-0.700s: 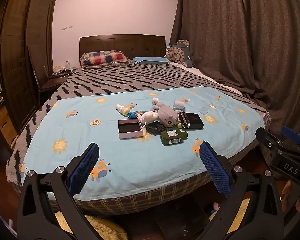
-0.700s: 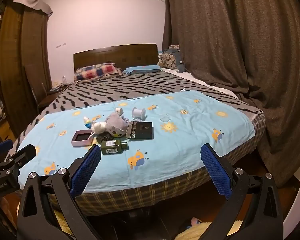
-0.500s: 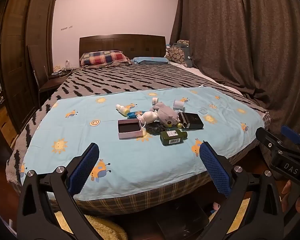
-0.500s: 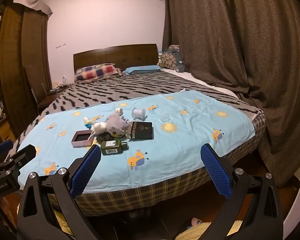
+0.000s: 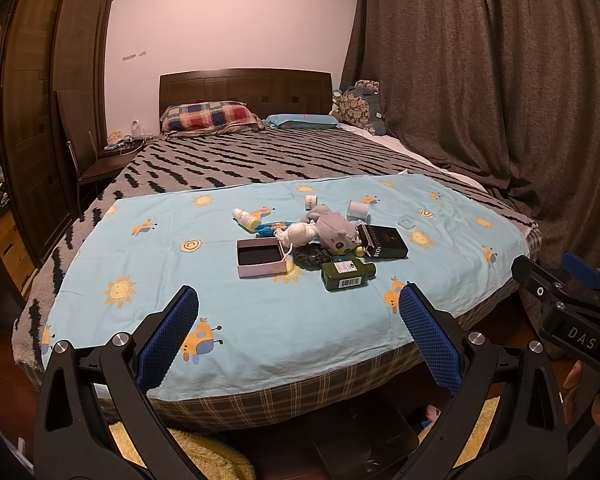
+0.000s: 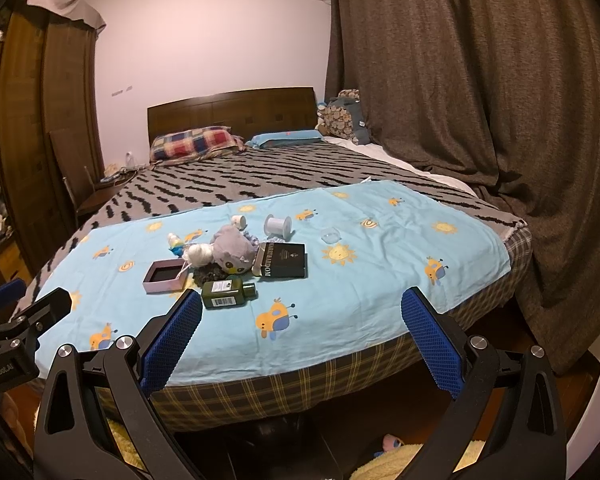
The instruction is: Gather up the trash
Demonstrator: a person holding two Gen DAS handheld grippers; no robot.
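A heap of items lies on a light blue cloth (image 5: 148,264) at the foot of the bed: a pink open box (image 5: 261,257), a green bottle (image 5: 347,274), a black box (image 5: 383,241), a grey plush toy (image 5: 334,230), a white ball (image 5: 298,234), a small white bottle (image 5: 245,217) and a thread spool (image 5: 357,209). The right wrist view shows the same box (image 6: 165,276), bottle (image 6: 228,293) and black box (image 6: 284,260). My left gripper (image 5: 298,330) and right gripper (image 6: 302,332) are both open and empty, held before the bed's foot edge, apart from the heap.
Brown curtains (image 5: 500,80) hang at the right. A wooden wardrobe (image 5: 36,120) and a chair (image 5: 84,148) stand at the left. Pillows (image 5: 210,118) lie by the headboard. A yellow fluffy rug (image 5: 196,456) and a dark bin-like shape lie on the floor below the grippers.
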